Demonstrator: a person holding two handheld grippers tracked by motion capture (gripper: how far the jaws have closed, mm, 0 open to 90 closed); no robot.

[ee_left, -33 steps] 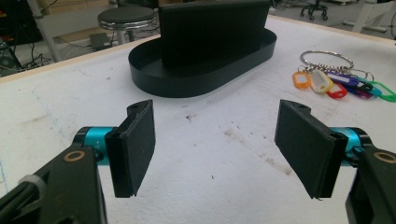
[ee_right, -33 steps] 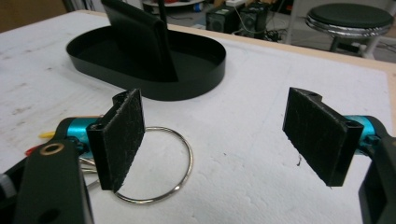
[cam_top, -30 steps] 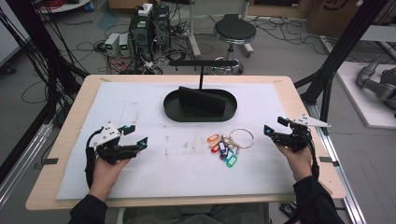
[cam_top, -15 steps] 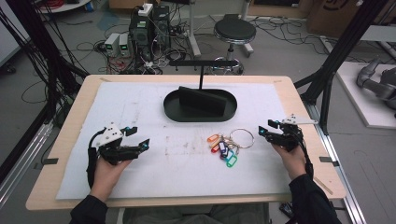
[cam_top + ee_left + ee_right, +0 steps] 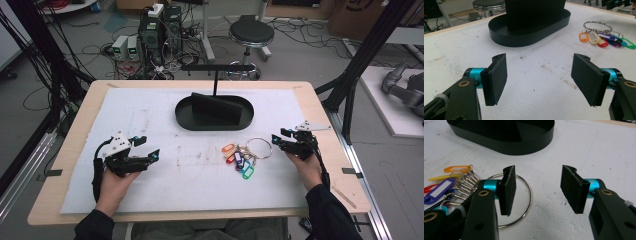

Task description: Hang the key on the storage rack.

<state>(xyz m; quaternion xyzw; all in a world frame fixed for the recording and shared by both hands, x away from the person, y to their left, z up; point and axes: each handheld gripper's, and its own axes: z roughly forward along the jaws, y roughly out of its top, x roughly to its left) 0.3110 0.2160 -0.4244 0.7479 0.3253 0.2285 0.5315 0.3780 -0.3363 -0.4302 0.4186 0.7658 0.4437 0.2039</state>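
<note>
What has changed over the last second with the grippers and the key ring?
The right gripper has edged in toward the key ring, its jaws closing partway, nothing gripped yet. The left gripper remains open in place; key ring, tags and black tray are unmoved.

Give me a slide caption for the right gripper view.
Right gripper, jaws open and just closing, poised over the key ring beside coloured tags.

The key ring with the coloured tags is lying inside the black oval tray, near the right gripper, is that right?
Not quite. The key ring lies on the white mat, in front of the black oval tray, near the right gripper. The high view shows it.
</note>
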